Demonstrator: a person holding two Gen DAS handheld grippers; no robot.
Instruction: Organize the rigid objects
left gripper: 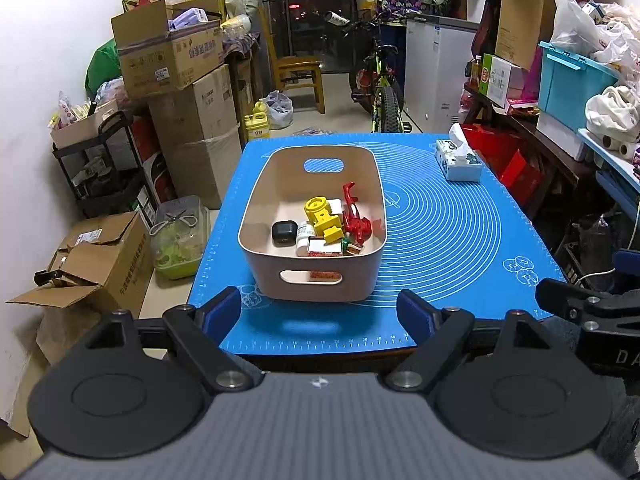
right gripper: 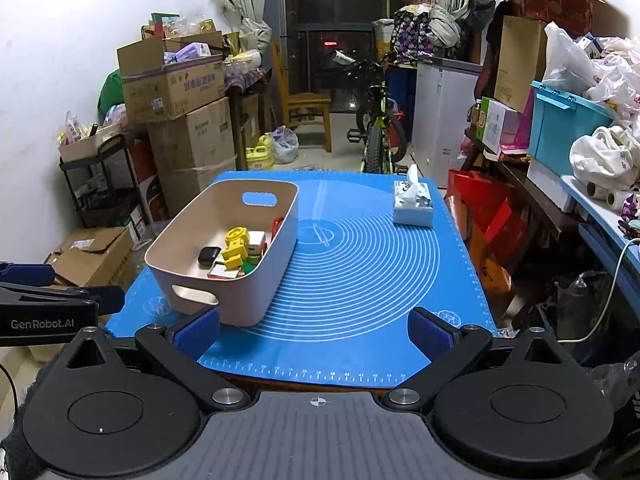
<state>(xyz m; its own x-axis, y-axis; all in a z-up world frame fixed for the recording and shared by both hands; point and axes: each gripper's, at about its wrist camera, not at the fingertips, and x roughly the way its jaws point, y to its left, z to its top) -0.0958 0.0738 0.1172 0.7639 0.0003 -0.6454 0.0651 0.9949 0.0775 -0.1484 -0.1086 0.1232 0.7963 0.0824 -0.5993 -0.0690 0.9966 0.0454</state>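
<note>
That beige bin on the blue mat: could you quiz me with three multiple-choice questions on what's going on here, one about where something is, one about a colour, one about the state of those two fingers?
1. Where is the tissue box?
A. inside the bin
B. on the mat, at the far right corner
C. on the floor

2. What colour is the small rounded case in the bin?
A. black
B. white
C. orange

3. How do the left gripper fingers stand?
A. clamped on the bin's handle
B. closed on a toy
C. spread apart, holding nothing

Answers:
1 B, it stands on the blue mat, apart from the bin.
2 A, it lies dark beside the yellow toy.
3 C, both blue pads sit wide with only mat and bin front seen between them.
</note>
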